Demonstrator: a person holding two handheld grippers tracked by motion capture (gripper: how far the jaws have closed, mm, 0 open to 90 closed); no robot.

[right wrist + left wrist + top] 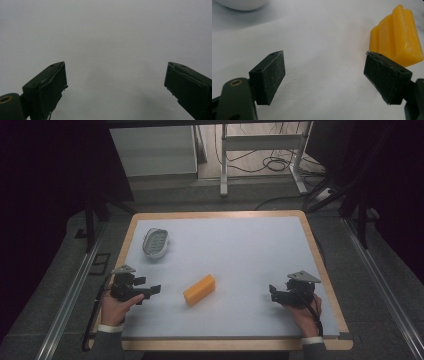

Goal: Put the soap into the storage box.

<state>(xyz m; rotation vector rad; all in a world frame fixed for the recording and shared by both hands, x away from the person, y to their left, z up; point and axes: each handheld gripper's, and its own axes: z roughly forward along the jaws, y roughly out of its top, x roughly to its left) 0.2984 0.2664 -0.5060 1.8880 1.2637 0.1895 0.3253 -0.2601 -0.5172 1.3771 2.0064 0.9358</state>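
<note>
One yellow block [199, 290] is seen lying on the pale mat [240, 250], a little left of the middle and toward the near edge; ridged steps are shown along its side in the left gripper view [397, 37]. One grey oval dish [155, 242] with a slotted insert is seen farther back and to the left, well apart from the block; what lies in it, if anything, cannot be told.

Two grippers are counted. The left gripper [150, 290] is held just left of the block, its jaws spread apart with only bare mat between them [324, 77]; the block is seen just beyond the right-hand jaw, contact unclear. The right gripper [273, 292] is held near the right edge of the mat, well apart from the block, jaws likewise spread wide over bare mat [115, 82].

The mat is laid on one wooden-edged table [325, 270].
</note>
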